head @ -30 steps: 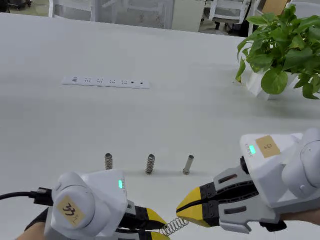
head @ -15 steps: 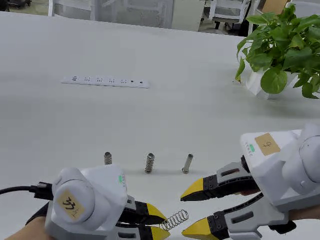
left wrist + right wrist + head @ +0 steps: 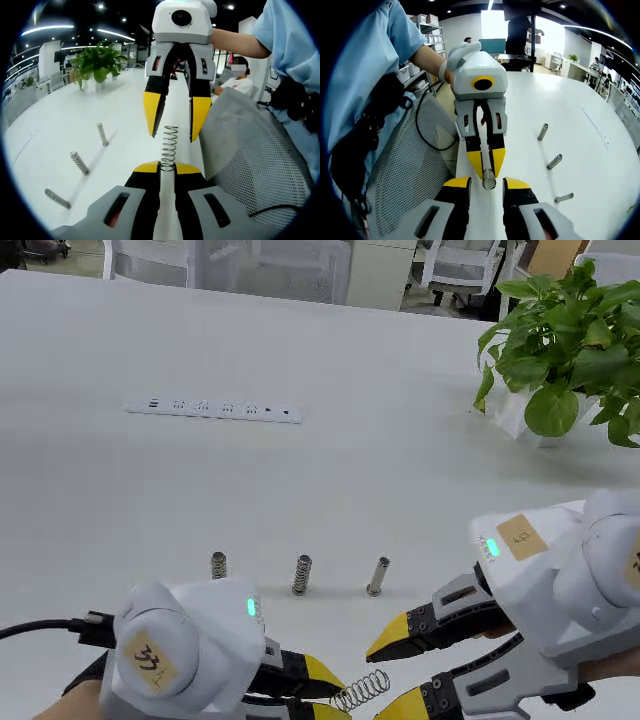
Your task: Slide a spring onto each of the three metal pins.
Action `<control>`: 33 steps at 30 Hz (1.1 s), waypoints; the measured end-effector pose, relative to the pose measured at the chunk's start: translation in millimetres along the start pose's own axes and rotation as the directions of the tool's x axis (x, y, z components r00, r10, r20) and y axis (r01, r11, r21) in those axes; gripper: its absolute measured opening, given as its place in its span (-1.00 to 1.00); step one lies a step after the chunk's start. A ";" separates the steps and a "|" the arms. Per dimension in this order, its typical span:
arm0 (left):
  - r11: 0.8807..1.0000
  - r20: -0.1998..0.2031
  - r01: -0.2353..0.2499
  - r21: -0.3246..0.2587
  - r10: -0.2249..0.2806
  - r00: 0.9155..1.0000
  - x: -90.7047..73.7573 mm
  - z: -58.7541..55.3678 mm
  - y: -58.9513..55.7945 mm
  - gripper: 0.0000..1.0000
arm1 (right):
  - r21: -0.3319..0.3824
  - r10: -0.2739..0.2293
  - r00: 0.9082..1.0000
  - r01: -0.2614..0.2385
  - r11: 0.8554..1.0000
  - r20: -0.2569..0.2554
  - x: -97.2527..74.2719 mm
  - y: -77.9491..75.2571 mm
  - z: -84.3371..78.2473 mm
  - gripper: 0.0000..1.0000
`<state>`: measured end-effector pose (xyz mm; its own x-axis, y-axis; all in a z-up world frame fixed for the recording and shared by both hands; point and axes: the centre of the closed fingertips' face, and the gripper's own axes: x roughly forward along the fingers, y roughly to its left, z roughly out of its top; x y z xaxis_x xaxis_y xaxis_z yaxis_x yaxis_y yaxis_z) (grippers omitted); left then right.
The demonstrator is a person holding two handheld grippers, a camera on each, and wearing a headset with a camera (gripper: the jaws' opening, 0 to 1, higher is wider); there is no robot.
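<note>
- At the bottom edge of the head view, the left gripper (image 3: 325, 692) is partly cut off. Its jaws are clenched on the near end of the spring (image 3: 362, 690), hiding that end.
- The right gripper (image 3: 395, 680) gapes, its tips either side of the spring's free end.
- Beyond stand three pins: the left pin (image 3: 219, 565) and middle pin (image 3: 302, 574) carry springs, the right pin (image 3: 378, 576) is bare.
- A power strip (image 3: 212, 408) and a potted plant (image 3: 570, 340) sit farther back on the white table (image 3: 120, 490).
</note>
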<state>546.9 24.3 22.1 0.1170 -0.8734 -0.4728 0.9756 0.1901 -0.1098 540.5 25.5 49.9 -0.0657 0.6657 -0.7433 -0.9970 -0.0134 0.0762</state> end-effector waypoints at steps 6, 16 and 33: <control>1.000 0.030 0.006 -0.005 -0.006 1.000 3.1 7.2 -2.7 -0.88 | -0.001 0.022 1.000 -0.022 1.000 -0.008 3.1 -0.4 -0.4 -0.64; 1.000 0.055 0.013 -0.012 -0.013 0.998 5.4 13.1 -3.7 -0.88 | -0.003 0.041 0.999 -0.041 0.999 -0.031 6.6 1.1 -4.5 -0.72; 1.000 0.060 0.023 -0.011 -0.023 0.998 10.7 16.0 -5.5 -0.88 | -0.017 0.050 0.997 -0.051 0.999 -0.060 8.0 1.8 -9.7 -0.84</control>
<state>545.8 6.7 31.5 0.1057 -0.9029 -0.4167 0.9760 0.1745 -0.1305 537.8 23.7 37.7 -0.1174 0.6181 -0.7773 -0.9930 -0.0601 0.1022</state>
